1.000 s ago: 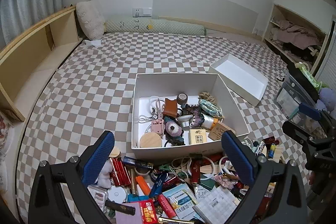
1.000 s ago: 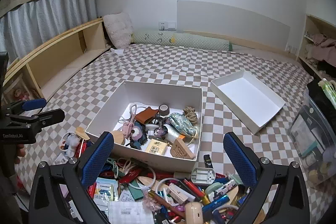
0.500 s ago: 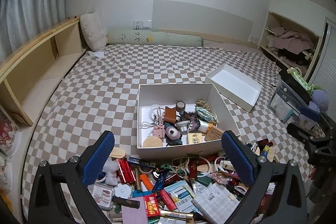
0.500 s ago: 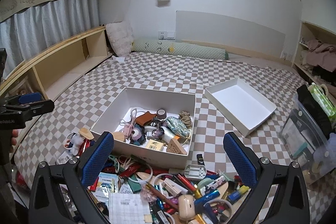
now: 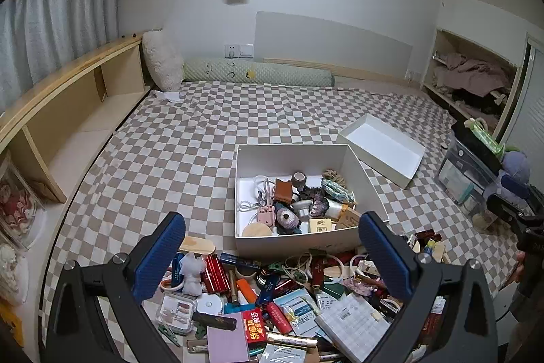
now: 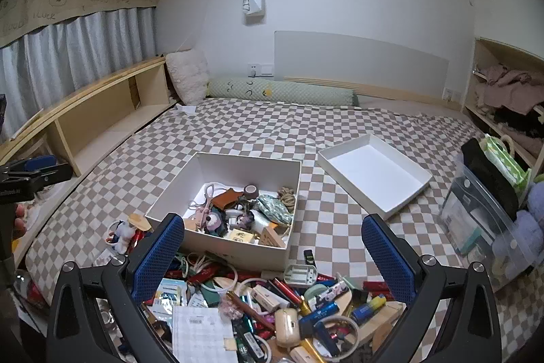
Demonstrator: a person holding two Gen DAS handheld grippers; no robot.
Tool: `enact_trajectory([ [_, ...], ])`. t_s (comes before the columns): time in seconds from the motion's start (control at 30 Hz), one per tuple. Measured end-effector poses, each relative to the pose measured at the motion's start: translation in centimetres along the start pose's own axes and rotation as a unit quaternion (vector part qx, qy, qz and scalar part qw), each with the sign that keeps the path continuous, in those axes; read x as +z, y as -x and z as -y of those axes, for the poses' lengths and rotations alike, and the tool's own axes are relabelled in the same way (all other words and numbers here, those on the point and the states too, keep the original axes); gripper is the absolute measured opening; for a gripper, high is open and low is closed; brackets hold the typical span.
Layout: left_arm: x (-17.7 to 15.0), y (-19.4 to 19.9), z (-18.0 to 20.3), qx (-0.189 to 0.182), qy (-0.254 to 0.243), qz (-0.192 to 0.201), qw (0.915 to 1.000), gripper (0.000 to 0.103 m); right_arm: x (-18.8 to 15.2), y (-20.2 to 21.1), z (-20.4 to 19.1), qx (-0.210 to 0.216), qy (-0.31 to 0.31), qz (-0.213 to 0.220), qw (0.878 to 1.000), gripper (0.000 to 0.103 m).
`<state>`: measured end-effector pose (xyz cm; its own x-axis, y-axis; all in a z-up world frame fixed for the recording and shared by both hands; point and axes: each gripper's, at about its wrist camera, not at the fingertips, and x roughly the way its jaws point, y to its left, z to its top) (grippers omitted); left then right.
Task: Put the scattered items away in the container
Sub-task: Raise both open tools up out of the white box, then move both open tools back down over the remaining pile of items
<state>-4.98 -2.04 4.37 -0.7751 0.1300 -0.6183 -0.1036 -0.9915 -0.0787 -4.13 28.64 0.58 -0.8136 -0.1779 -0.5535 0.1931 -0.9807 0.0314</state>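
Checkered bedding [image 5: 204, 138] covers the whole bed, with a green bolster [image 5: 258, 73] and a fluffy pillow [image 5: 161, 60] against the far wall and wooden shelving [image 5: 68, 111] down one side. On the bedding sits a white box [image 5: 299, 240], open-topped, its floor partly covered with small things: a tape roll [image 5: 300, 179], a brown leather piece [image 5: 283, 189], a coil of twine [image 5: 331, 175]. Its lid [image 5: 384, 148] lies upturned just beyond the box's far right corner, apart from it. Along the box's near wall spreads the clutter [image 5: 282, 295]: a grid notepad [image 5: 352, 324], a red metal case [image 5: 215, 273], a white figurine [image 5: 193, 271], rings, pens, tubes. The left gripper [image 5: 272, 261] hangs above that pile, spread wide and holding nothing. The right gripper [image 6: 273, 261] hangs over the pile's other end, likewise spread wide and bare, above white earbud case [image 6: 285, 324] and blue tubes.
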Motion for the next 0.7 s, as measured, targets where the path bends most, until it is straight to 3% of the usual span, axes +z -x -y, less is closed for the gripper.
enact_trajectory([
  [0.13, -0.4, 0.5, -0.4, -0.005, -0.006, 0.01, 0.9999, 0.103, -0.6, 0.5, 1.0, -0.004, -0.004, -0.004, 1.0, 0.103],
  [0.37, -1.9, 0.1, -2.3, -0.003, -0.006, -0.005, 1.0, 0.103, -2.1, 0.3, 2.9, -0.019, -0.011, -0.025, 0.999, 0.103],
  [0.7, -4.0, -2.0, -5.7, -0.006, 0.018, -0.06, 0.998, 0.103, -4.5, -1.1, 5.4, -0.009, -0.041, -0.061, 0.997, 0.103],
])
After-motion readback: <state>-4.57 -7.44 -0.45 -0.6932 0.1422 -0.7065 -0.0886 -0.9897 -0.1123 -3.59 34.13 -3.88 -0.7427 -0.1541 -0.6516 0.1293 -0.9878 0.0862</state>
